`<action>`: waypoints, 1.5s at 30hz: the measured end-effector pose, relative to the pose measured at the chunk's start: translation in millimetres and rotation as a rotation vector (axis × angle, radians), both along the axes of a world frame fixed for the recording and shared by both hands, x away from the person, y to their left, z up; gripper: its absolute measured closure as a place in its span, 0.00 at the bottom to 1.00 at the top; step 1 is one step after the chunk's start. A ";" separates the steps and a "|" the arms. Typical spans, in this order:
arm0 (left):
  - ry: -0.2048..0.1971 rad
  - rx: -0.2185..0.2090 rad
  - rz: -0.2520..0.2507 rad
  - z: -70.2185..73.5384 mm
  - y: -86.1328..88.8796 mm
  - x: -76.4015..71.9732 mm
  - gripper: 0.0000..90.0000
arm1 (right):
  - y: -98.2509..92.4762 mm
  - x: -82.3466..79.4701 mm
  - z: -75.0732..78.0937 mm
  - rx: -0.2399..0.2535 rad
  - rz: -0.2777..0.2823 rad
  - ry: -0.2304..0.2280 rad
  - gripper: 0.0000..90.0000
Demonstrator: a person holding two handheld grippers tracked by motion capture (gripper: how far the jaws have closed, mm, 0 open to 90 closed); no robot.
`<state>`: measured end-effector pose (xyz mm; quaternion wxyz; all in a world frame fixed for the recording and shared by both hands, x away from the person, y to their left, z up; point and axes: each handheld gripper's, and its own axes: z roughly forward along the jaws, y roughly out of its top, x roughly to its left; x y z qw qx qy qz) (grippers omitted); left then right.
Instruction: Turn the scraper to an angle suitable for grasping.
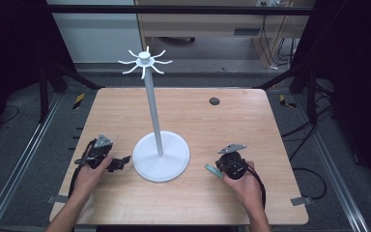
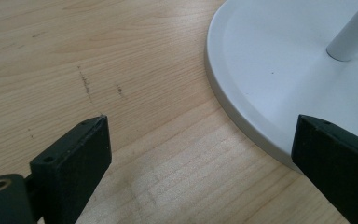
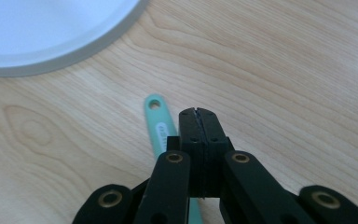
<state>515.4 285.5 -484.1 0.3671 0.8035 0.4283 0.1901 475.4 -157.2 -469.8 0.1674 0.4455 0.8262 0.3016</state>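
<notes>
A white stand has a round base [image 1: 160, 157], a tall pole [image 1: 151, 104] and a crown of curved hooks [image 1: 145, 61] on top. My left gripper [image 1: 121, 163] rests on the table just left of the base, jaws wide open with bare wood between them [image 2: 200, 126]; the base rim [image 2: 242, 112] lies by its right jaw. My right gripper [image 1: 221, 166] sits right of the base, its jaws shut flat against each other [image 3: 197, 112]. A teal handle with a hole at its end [image 3: 158, 123] lies on the wood beside and under those jaws, also seen as a teal handle [image 1: 213, 170] from above.
The wooden table [image 1: 222, 121] has a dark round grommet [image 1: 214, 101] near its far edge. Black frame posts and cables stand around the table on the floor. Both hands rest near the front edge.
</notes>
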 end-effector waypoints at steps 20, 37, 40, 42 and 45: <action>0.000 -0.026 0.005 0.6 1.0 -0.2 0.05 | 16.2 1.8 32.7 -0.185 0.072 0.075 0.99; 0.002 -0.043 0.009 0.6 2.3 0.8 0.05 | 30.1 16.7 27.1 -0.245 0.104 0.140 0.86; 0.003 -0.040 0.006 0.5 1.4 0.3 0.05 | 31.4 18.9 27.5 -0.245 0.106 0.148 0.84; 0.001 -0.039 0.005 0.7 1.3 0.3 0.05 | 32.6 20.0 27.0 -0.249 0.100 0.164 0.82; 0.005 -0.039 0.005 0.1 1.4 0.8 0.05 | 33.5 21.9 26.3 -0.262 0.107 0.170 0.79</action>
